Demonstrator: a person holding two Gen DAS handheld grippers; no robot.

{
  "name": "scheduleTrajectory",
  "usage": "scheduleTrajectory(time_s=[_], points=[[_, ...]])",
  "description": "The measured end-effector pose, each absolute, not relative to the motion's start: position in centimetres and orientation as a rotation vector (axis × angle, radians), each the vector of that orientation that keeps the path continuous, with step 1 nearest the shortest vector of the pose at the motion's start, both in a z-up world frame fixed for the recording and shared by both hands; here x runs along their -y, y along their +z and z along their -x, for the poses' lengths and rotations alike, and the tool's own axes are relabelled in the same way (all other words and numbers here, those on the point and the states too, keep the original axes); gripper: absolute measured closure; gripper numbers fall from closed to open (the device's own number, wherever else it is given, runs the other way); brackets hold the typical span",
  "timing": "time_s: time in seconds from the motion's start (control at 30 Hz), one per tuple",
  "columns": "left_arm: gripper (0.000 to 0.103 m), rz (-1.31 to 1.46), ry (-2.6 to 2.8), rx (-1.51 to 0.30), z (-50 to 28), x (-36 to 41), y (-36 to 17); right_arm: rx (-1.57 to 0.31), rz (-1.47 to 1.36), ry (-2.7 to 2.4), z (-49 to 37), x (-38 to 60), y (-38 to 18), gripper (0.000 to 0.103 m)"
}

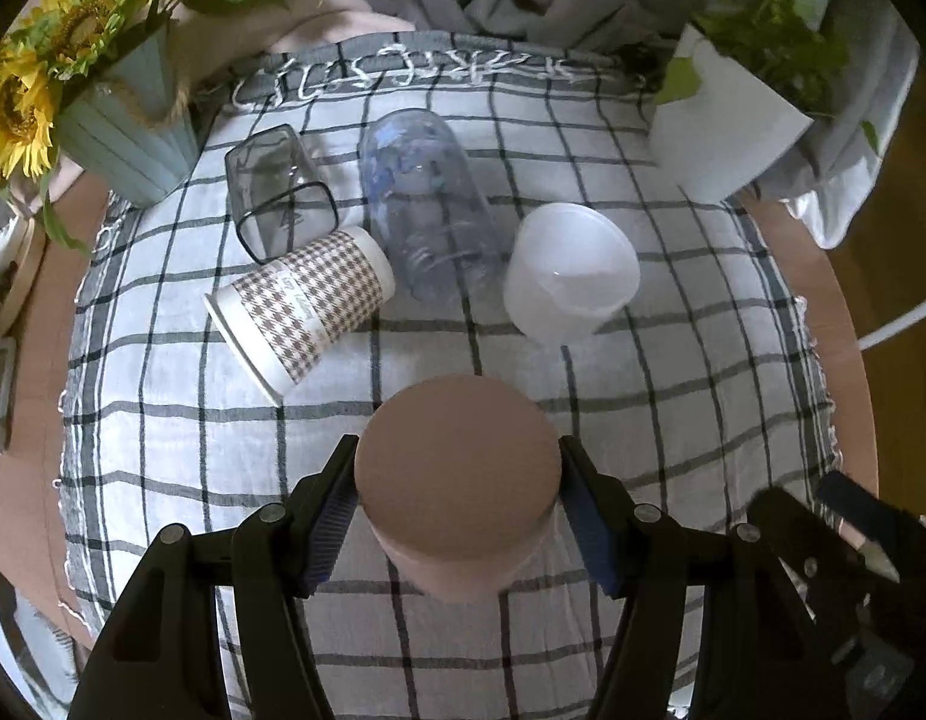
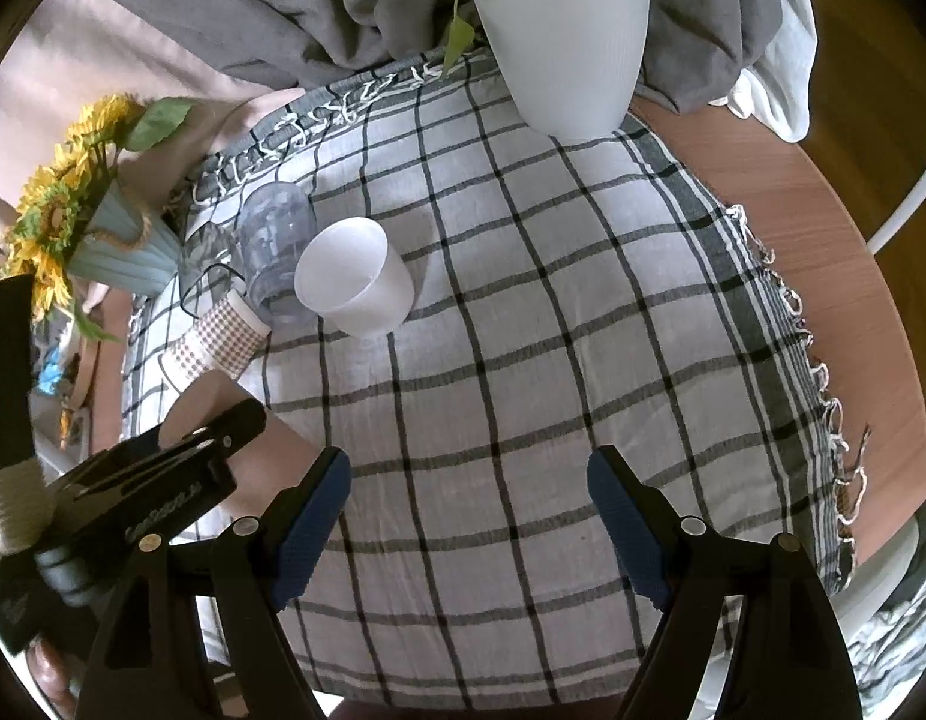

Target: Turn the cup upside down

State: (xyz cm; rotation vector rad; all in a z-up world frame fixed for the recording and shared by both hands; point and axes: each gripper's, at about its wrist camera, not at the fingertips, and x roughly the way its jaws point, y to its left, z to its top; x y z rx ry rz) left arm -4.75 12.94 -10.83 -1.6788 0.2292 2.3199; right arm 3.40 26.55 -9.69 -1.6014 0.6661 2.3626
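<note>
Each hand-held gripper, left (image 1: 457,516) and right (image 2: 469,516), is matte black plastic with ribbed blue finger pads (image 2: 310,531) (silver screws at the pivots).

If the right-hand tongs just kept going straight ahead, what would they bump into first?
Probably nothing soon: the right tongs are open over bare checked cloth. Far ahead stands the white plant pot; the white cup lies off to the left.
</note>
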Motion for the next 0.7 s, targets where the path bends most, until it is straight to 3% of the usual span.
scheduleTrajectory(time_s=[0.3,0.7], points=[[0.04,1.615,2.329,-0.32,2.5,-13.6,-11.5,-0.572,1.624,2.346,-3.7,-26.4,-10.4,0.022],[0.039,1.649,2.298,-0.256,3.0,-13.3,-11.8,-0.562,1.629,2.323,-3.9,-26.2,-10.6,0.022]])
